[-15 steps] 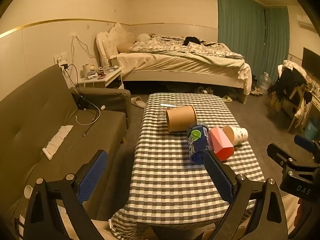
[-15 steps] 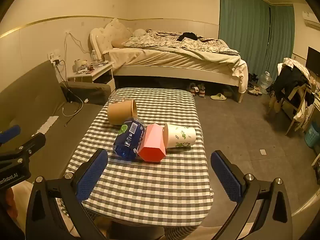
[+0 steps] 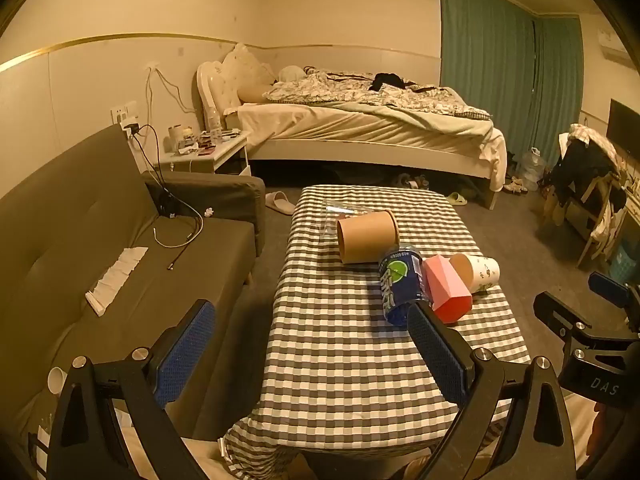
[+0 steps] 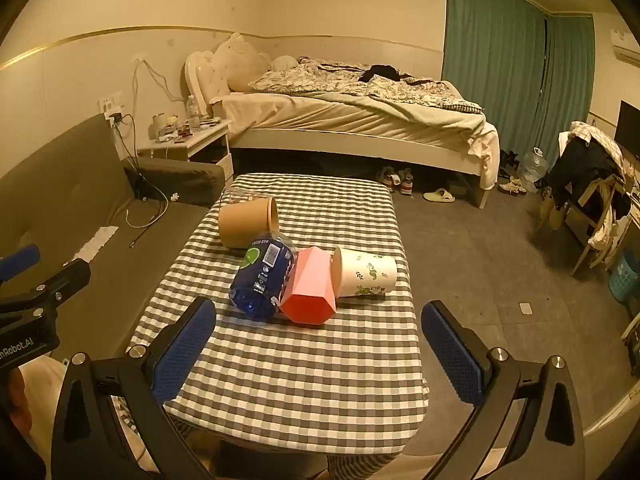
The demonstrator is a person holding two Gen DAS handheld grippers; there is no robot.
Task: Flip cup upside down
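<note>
Checked-cloth table holds white leaf-print paper cup lying sideways, far right. Looks light, squashy; grab middle gently. Right hand-held gripper wide open, empty; left hand-held gripper too.

bare checked tablecloth up front, five tipped cups clustered mid-table

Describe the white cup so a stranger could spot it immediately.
Find the checked table in front of the bed. Several cups lie on their sides there; the white cup is at the right end, beside the pink cup. It alone has green leaf prints.
</note>
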